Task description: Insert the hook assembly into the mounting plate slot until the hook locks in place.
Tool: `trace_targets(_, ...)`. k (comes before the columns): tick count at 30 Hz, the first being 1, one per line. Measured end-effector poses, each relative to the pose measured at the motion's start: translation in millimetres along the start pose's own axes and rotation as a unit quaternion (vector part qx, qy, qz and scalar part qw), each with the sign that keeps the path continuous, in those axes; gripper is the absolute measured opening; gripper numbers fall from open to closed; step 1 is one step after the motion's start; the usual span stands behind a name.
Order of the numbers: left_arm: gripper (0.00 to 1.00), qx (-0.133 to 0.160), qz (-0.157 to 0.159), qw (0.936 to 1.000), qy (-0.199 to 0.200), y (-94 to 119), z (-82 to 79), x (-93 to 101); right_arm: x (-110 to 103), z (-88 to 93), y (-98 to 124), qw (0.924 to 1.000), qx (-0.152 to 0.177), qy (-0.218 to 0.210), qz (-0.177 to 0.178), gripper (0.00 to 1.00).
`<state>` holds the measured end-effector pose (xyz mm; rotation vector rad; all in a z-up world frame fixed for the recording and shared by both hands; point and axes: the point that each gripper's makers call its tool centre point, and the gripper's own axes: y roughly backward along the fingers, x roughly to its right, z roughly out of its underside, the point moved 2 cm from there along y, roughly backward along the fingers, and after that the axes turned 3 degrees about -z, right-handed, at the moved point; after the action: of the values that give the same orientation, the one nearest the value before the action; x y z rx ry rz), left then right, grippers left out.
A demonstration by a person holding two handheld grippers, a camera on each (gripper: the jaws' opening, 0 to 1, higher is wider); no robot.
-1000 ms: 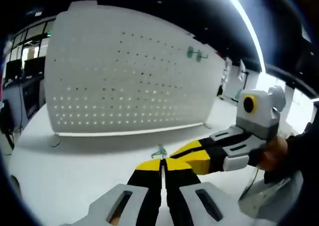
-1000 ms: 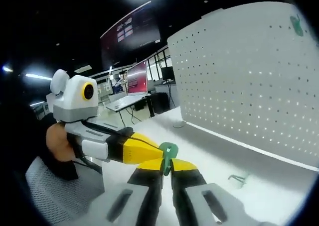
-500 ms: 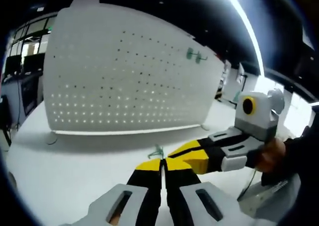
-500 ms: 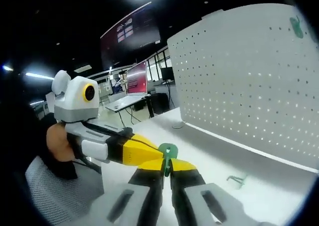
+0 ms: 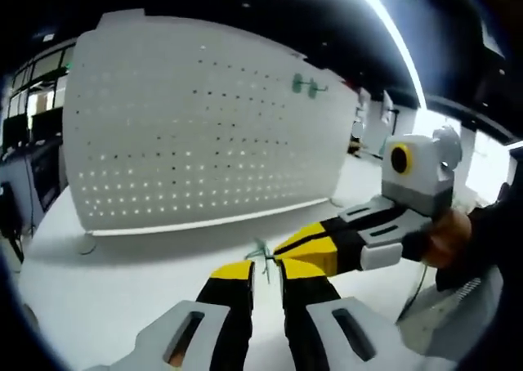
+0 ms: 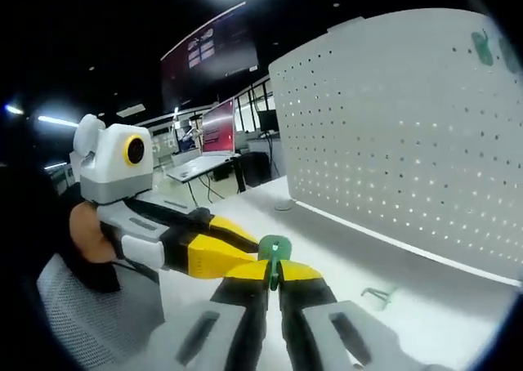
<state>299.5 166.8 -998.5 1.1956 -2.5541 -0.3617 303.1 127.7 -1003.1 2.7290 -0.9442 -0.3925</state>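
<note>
A: One big thing first: white pegboard (image 5: pixel 204 134), upright on the white table (image 5: pixel 90 289), far side of both grippers. Two green hooks (image 5: pixel 304 85) hang on it, upper right in the left gripper view; in the right gripper view they sit at its top right corner.

B: Left gripper?

A: Left gripper (image 5: pixel 263 274) now has its jaws narrowly apart with nothing between the tips. Half a second ago the yellow tips were pressed together, so it has opened a little. The view has also shifted slightly, but that's the camera.

B: Right gripper?

A: Right gripper (image 6: pixel 273 274) is clamped on a green hook piece (image 6: pixel 274 257); its round head pokes up between the yellow tips. Same grip as a second ago. In the left gripper view it reaches in from the right, tips just beside the left gripper's. In the right gripper view the left gripper comes in from the left, its yellow tips near the held piece.

B: Anything on the table?

A: Small green wire hook (image 6: pixel 377 294), lying near the pegboard's foot, right of the right gripper, well apart from both. Looks unmoved. In the left gripper view it shows just beyond the tips.
</note>
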Motion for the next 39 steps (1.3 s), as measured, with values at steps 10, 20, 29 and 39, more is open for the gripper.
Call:
trace_targets(10,0.3,0.004,0.008,0.9998,-0.016,-1,-1.5,4.7,7,-1.7,5,0.9999,0.004,0.001,0.013,0.01)
trace_targets(20,0.43,0.003,0.016,0.9997,-0.019,-3,-1.1,9.2,14,-2.5,9,0.9996,0.004,0.006,0.027,0.01)
trace_targets(29,0.55,-0.001,0.024,0.9995,-0.02,-4,0.5,12.8,23,-4.3,14,0.999,0.008,0.007,0.043,0.01)
trace_targets(39,0.55,-0.005,0.034,0.9991,-0.025,-5,2.3,17.6,29,-8.6,21,0.998,0.014,0.014,0.061,0.01)
